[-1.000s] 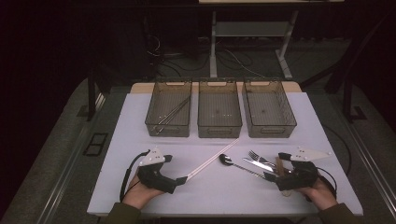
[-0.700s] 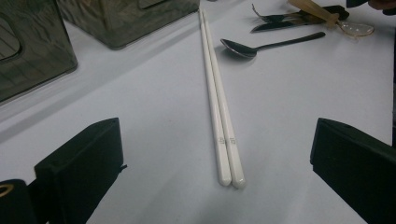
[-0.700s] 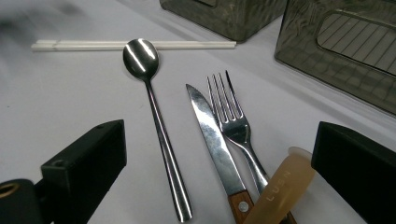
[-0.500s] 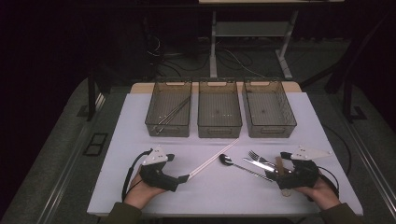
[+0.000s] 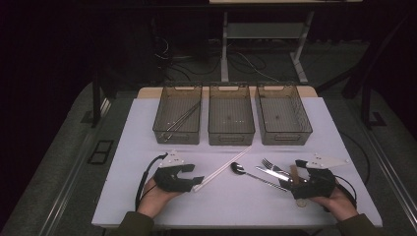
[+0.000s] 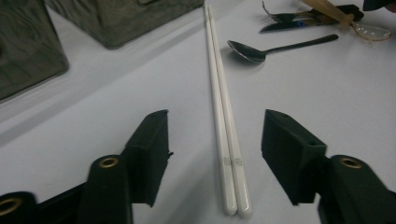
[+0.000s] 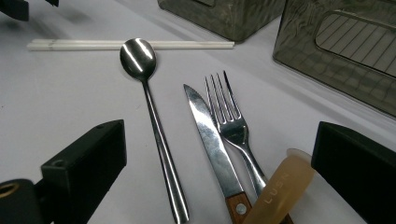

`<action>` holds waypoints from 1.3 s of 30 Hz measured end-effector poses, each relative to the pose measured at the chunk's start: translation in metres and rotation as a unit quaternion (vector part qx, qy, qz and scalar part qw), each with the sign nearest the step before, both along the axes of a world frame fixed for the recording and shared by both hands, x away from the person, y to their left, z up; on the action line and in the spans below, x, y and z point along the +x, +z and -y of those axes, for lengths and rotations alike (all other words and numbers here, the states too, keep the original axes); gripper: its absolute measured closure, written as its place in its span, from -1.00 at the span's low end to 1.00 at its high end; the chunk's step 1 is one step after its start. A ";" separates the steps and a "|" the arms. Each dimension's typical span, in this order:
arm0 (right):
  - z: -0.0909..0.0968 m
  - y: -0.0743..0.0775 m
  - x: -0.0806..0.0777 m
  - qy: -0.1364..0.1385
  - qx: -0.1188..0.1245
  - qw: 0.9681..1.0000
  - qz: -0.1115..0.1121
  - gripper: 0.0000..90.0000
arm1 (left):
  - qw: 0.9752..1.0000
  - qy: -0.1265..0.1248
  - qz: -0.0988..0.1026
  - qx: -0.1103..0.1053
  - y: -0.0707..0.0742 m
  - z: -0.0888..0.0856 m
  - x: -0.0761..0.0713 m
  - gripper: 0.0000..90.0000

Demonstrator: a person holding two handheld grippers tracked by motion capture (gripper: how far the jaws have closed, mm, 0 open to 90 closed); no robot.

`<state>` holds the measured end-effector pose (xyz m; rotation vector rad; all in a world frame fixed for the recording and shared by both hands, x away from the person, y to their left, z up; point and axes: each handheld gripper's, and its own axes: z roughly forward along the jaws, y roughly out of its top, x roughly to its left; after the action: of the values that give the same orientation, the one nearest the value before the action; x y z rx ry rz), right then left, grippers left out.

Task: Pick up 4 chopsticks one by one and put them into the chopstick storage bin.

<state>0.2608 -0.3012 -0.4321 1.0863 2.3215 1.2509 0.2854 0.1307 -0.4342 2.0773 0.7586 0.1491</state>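
Two white chopsticks (image 6: pixel 224 121) lie side by side on the white table (image 5: pixel 147 142), pointing away toward the bins. My left gripper (image 6: pixel 215 128) straddles their near ends. Its jaws have just been closing, and a gap still shows on each side of the chopsticks (image 5: pixel 223 168). The left gripper (image 5: pixel 197 181) rests low on the table at the front left. My right gripper (image 7: pixel 219 140) stands wide open over the handles of a metal spoon (image 7: pixel 144 79), a wooden-handled knife (image 7: pixel 205 126), a fork (image 7: pixel 231 116) and an amber plastic spoon (image 7: pixel 280 186). It touches none of them. The right gripper (image 5: pixel 291 177) sits at the front right.
Three smoked-plastic bins stand in a row at the back: left bin (image 5: pixel 177 136), middle bin (image 5: pixel 231 137) and right bin (image 5: pixel 285 136). Thin metal rods (image 5: pixel 184 115) lie in the left one. Cables trail from both grippers toward the table's front edge.
The left gripper's jaws have come closer together around the near ends of the chopsticks. The right gripper and the cutlery have stayed where they were.
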 end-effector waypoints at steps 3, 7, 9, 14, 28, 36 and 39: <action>0.000 0.000 0.000 0.000 0.000 1.000 0.001 -0.93 | 1.000 -0.004 -0.004 0.017 -0.002 0.005 0.002 0.16; 0.001 0.000 0.000 -0.001 0.001 1.000 0.002 -0.93 | 1.000 -0.006 -0.017 0.022 -0.003 0.012 0.006 0.42; 0.001 0.000 0.000 -0.001 0.001 1.000 0.003 -0.93 | 0.999 -0.012 -0.022 0.028 -0.004 0.017 0.007 0.50; 0.001 -0.001 -0.001 0.000 0.001 1.000 0.004 -0.93 | 0.998 -0.015 -0.022 0.051 -0.006 0.028 0.011 0.66; 0.001 0.000 -0.001 0.000 0.000 1.000 0.006 -0.93 | 0.996 -0.020 -0.023 0.088 -0.011 0.037 0.015 0.76; 0.001 -0.001 -0.001 0.000 0.000 1.000 0.008 -0.93 | 0.995 -0.012 -0.013 0.095 -0.012 0.040 0.014 0.79; 0.001 -0.001 -0.001 -0.001 0.000 1.000 0.007 -0.93 | 0.995 -0.006 -0.011 0.099 -0.012 0.041 0.012 0.80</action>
<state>0.2598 -0.3022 -0.4328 1.0761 2.3091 1.2533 0.2975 0.0896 -0.4464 2.2749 0.7695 0.2021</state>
